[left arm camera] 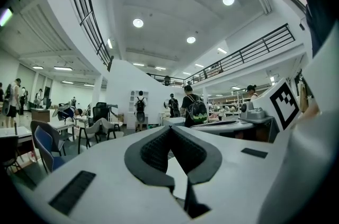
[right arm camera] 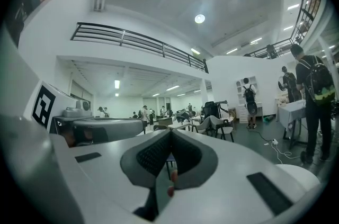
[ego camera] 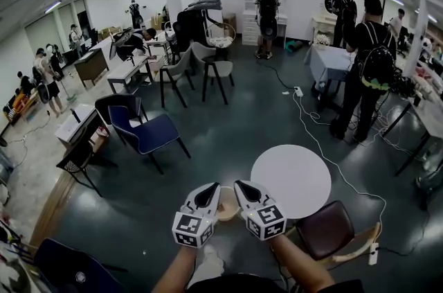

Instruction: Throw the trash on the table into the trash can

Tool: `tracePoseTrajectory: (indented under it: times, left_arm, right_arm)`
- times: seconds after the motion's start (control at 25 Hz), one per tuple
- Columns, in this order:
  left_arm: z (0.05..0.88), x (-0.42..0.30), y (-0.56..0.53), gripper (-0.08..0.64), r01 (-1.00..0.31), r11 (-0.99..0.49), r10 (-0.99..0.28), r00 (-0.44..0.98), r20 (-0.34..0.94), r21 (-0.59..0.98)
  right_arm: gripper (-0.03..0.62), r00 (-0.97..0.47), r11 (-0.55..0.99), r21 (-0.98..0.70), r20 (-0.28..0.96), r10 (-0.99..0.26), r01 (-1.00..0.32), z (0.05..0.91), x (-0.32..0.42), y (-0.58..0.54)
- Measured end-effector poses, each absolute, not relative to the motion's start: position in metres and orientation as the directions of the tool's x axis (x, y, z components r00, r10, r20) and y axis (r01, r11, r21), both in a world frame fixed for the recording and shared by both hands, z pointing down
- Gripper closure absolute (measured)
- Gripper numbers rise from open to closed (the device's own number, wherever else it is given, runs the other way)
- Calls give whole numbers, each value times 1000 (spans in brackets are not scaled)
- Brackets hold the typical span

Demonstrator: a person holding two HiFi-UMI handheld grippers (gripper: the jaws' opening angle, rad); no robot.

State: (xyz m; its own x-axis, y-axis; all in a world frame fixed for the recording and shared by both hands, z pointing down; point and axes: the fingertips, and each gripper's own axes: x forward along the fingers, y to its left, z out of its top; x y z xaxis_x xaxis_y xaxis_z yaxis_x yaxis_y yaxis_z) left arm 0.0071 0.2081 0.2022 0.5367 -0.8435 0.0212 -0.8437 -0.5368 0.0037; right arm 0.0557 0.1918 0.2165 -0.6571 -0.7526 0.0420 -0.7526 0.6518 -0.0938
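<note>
Pressing jaws fully together, left white-and-grey gripper (ego camera: 213, 188), nothing clearly gripped. Sitting low between both tips: tan round open-topped bin (ego camera: 227, 207), pale inside, contact unclear. Closed likewise, right white-and-grey gripper (ego camera: 239, 185). Around: blue padded chair (ego camera: 149, 133), dark glossy floor (ego camera: 228, 118), white round table (ego camera: 294, 179) just right of the bin, brown armchair (ego camera: 325, 229), people (ego camera: 365, 70) standing beyond.
</note>
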Motion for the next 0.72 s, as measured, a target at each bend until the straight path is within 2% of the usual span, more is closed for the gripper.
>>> tracePoseTrajectory:
  times: [0.4,0.72]
  left_arm:
    - [201,20,224,545,-832,-554,-832,554,18,20]
    - [198,6,236,545,-822,-569,-822,569,11,23]
  right_arm:
    - [575,-644,639,-91,30,-765,-763,213,71,209]
    - [575,-637,634,-70,23,-771,-770,208,54,225]
